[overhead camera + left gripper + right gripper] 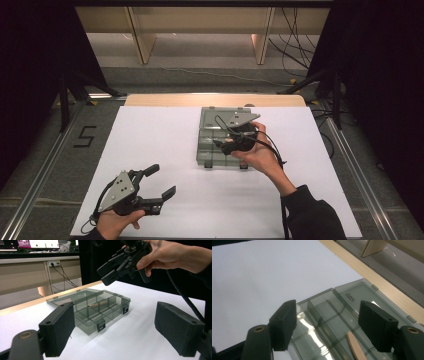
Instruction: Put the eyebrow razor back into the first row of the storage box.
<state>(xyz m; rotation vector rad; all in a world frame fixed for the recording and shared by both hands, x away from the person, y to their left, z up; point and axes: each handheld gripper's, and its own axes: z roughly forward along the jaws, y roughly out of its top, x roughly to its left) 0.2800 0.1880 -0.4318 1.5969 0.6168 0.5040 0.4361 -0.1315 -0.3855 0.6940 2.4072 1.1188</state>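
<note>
Box: smoky clear organiser box [223, 144] lies open at centre of the high view, on the white sheet [160, 145]; lid [364, 293] is folded flat toward the far table edge.
Contents: one wooden stick [355, 346] lies in a compartment, lower right of the right gripper view; it also shows at mid-frame in the left gripper view [96, 305]. Other compartments look empty.
Right gripper: right gripper [227, 144] hangs above the box, clear of it, jaws well apart with nothing between them. Stick sits below and apart from the pads.
Left gripper: left gripper [157, 182] rests low at lower left of the high view, well apart from the box, jaws wide and empty.
Stage, judged: stick looks to be set down in the box; closing the lid is the likely next job.
Risk 1: light box is held by neither gripper; a push on the lid from one side could slide or spin it on the smooth sheet.
Risk 2: whether the stick lies flat or rides up on a divider cannot be told; if it rides up, the lid could jam on it or flick it out.
Risk 3: right gripper's cable [267, 142] trails across the box near the front latches [100, 326] and could snag and drag it.
Risk 4: thin lid edge offers little purchase; open jaws could slip off and let it drop back.
</note>
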